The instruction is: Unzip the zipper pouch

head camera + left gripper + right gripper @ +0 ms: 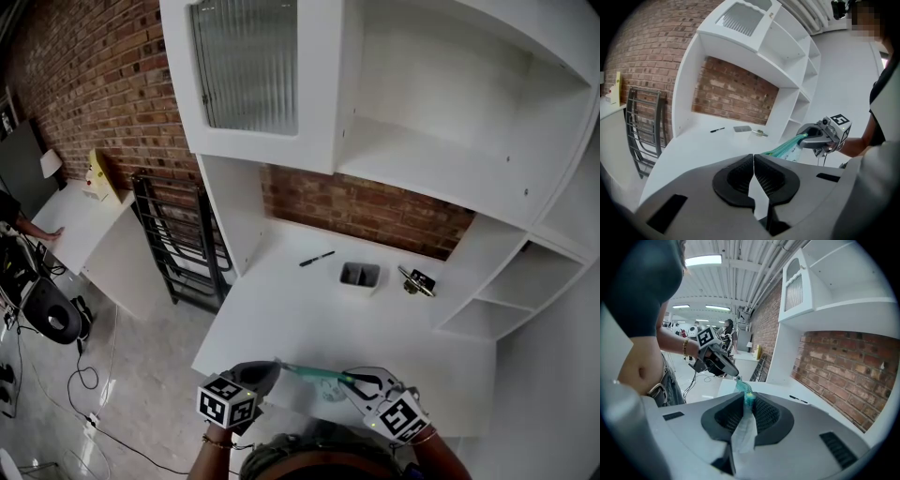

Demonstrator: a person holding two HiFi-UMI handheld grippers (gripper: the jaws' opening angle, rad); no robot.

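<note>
The zipper pouch [317, 374] is stretched between my two grippers above the front edge of the white desk [281, 314]. It is clear plastic with a teal zipper [785, 146] along the top. My left gripper [275, 366] is shut on the pouch's left end, where a thin pale strip shows between the closed jaws [753, 161]. Whether that strip is the pull tab I cannot tell. My right gripper [354, 379] is shut on the other end. In the right gripper view the clear film [744, 430] and the zipper's tip lie pinched between its pads, and the left gripper [736, 376] holds the far end.
Farther back on the desk lie a black pen [317, 258], a small grey tray [360, 276] and a metal object [416, 281]. White shelving [487, 281] rises behind and to the right. A black rack [178, 244] stands left of the desk, by the brick wall.
</note>
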